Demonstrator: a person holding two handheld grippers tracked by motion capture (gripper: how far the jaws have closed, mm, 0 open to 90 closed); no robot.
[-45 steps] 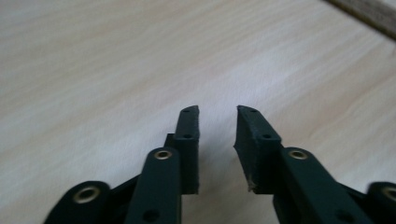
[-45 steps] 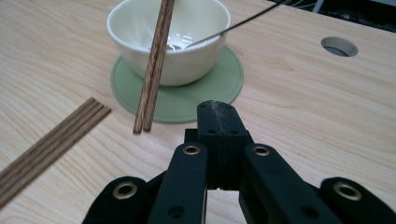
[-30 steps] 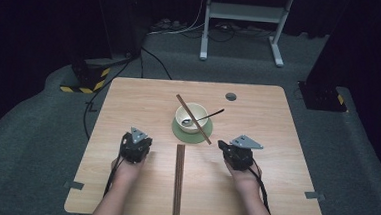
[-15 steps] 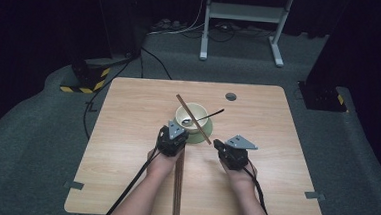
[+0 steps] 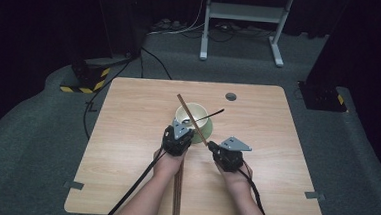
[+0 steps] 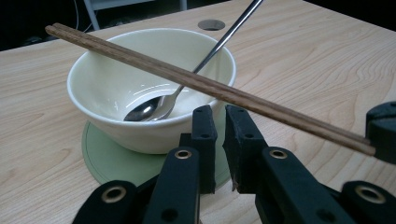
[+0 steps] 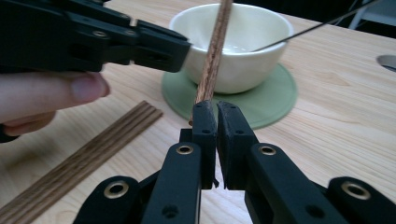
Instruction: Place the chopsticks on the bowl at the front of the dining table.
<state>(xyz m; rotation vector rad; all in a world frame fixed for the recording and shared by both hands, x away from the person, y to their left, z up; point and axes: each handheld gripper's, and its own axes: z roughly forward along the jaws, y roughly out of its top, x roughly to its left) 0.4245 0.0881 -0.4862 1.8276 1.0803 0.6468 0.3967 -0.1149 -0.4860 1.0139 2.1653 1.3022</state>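
Wooden table (image 5: pixel 125 158): both tongs closed, empty; left gripper view reveals spoon (image 6: pixel 154 108) inside bowl (image 6: pixel 116 121).

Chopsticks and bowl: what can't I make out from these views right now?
- Chopsticks: right gripper view, near end hidden behind the right tongs; contact unclear.
- Bowl: left gripper view, its foot is hidden by the left tongs.
- Spoon: handle cut off by the top edge.
- Wooden strip: high view, partly under the left forearm.
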